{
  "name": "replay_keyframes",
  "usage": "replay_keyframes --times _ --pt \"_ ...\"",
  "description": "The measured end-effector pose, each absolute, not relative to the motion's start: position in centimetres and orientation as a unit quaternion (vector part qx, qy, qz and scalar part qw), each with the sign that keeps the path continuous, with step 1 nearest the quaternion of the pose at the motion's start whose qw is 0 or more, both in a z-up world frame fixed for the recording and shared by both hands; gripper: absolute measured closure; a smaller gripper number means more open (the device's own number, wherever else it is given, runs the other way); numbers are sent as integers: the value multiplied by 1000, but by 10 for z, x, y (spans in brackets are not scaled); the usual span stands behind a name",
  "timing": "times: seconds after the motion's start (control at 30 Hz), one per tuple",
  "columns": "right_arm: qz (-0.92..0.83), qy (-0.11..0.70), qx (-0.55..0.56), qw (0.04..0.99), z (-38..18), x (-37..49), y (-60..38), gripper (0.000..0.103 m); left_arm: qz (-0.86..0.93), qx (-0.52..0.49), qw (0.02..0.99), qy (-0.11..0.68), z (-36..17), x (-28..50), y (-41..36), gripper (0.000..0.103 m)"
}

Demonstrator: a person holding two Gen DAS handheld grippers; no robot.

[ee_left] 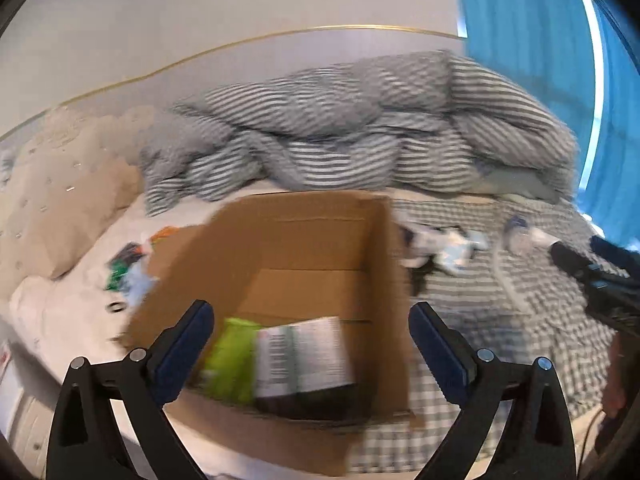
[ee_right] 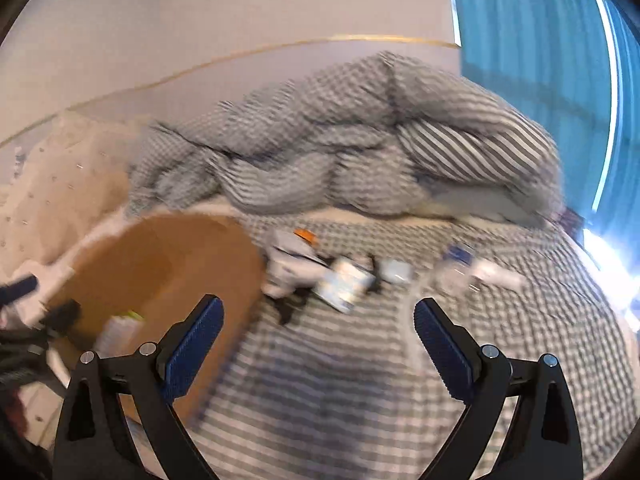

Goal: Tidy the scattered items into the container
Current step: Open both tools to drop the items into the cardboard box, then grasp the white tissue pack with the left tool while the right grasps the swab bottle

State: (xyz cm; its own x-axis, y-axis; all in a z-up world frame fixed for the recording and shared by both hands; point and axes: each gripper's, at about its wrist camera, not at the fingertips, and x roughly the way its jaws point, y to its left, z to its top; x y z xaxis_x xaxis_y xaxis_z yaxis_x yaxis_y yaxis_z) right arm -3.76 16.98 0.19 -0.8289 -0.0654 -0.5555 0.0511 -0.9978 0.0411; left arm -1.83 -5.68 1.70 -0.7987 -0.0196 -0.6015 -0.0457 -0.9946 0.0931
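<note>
An open cardboard box [ee_left: 376, 240] stands on the bed; a green packet [ee_left: 234, 356] and a white printed box [ee_left: 304, 356] lie inside it. My left gripper [ee_left: 310, 316] is open and empty above the box's near side. My right gripper [ee_right: 318, 316] is open and empty over the checked bedsheet, right of the cardboard box [ee_right: 160, 264]. Scattered items lie ahead: a white-and-blue packet [ee_right: 346, 282], a white pouch [ee_right: 288, 260], a small pale block [ee_right: 396, 272] and a clear bottle [ee_right: 460, 264]. More packets [ee_left: 128, 268] lie left of the box. Both views are blurred.
A rumpled grey striped duvet [ee_left: 360, 128] is piled behind the box. A beige tufted headboard [ee_left: 60, 184] is at the left. Blue curtains [ee_left: 532, 60] hang at the right. The right gripper's body [ee_left: 592, 276] shows at the left wrist view's right edge.
</note>
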Motion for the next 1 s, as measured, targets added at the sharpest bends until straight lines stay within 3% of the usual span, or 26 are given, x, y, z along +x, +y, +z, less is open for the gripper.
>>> replay_keyframes --times 0.33,0.83,1.0 --pt "-928 -49 369 9 -60 -44 265 6 935 -320 106 109 -34 -42 61 0" --pt "-917 -41 397 -12 -116 -67 308 6 931 -357 44 59 -88 -181 97 0" --pt "-917 -61 393 -9 -117 -71 324 6 925 -369 12 89 -113 -217 110 0"
